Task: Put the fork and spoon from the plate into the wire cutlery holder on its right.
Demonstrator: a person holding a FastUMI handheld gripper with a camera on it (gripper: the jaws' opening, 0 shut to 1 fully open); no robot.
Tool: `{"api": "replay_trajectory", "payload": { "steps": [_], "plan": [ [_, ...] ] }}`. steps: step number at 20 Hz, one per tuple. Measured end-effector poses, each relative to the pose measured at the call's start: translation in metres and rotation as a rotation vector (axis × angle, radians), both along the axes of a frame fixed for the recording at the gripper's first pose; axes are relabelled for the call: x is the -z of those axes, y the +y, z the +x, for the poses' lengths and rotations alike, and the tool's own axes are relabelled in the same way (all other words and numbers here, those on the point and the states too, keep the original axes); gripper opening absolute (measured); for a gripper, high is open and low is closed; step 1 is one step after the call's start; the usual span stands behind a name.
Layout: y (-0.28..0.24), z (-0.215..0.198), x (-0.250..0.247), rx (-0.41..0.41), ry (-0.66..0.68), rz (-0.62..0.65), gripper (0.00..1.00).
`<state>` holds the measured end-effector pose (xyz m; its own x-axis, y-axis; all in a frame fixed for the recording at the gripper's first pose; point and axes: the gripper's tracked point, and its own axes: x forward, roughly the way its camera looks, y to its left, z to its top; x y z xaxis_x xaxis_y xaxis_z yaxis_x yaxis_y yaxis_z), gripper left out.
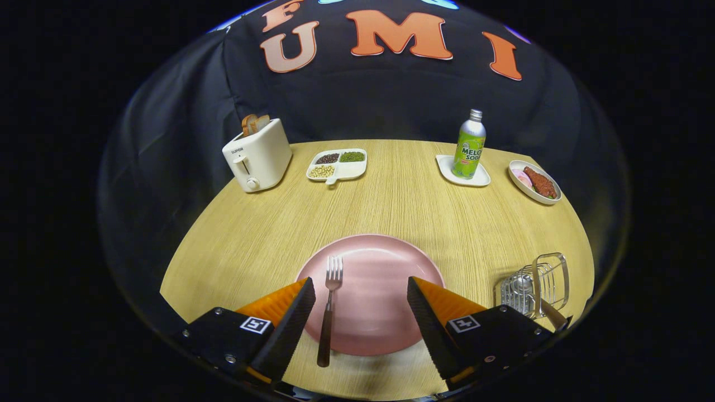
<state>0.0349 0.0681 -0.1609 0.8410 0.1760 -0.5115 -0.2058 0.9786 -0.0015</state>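
Hovering tool (361,287) wide apart | fork (329,308) on plate (380,279) | spoon (530,293) in holder (537,285)

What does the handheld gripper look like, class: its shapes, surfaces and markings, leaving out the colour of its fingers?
The gripper has two wedge-shaped fingers with finely ribbed inner faces, tapering toward their tips. Each is mounted on a black block fixed with small silver screws. Each block carries a square black-and-white marker tag. No cables are visible. The fingers stand open over the round pink plate.
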Motion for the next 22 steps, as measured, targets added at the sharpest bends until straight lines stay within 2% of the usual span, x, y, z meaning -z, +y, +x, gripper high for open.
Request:
{"api": "replay_trajectory", "payload": {
  "steps": [3, 8, 14, 18, 22],
  "plan": [
    [-0.001, 0.003, -0.001, 0.007, -0.01, 0.006, 0.99],
    [-0.005, 0.013, 0.007, 0.018, -0.05, -0.056, 0.99],
    [0.012, 0.003, 0.044, -0.012, 0.015, -0.092, 0.98],
    [0.02, -0.003, 0.063, -0.035, 0.048, -0.11, 0.89],
    [0.025, -0.005, 0.075, -0.053, 0.073, -0.125, 0.68]
  ]
}}
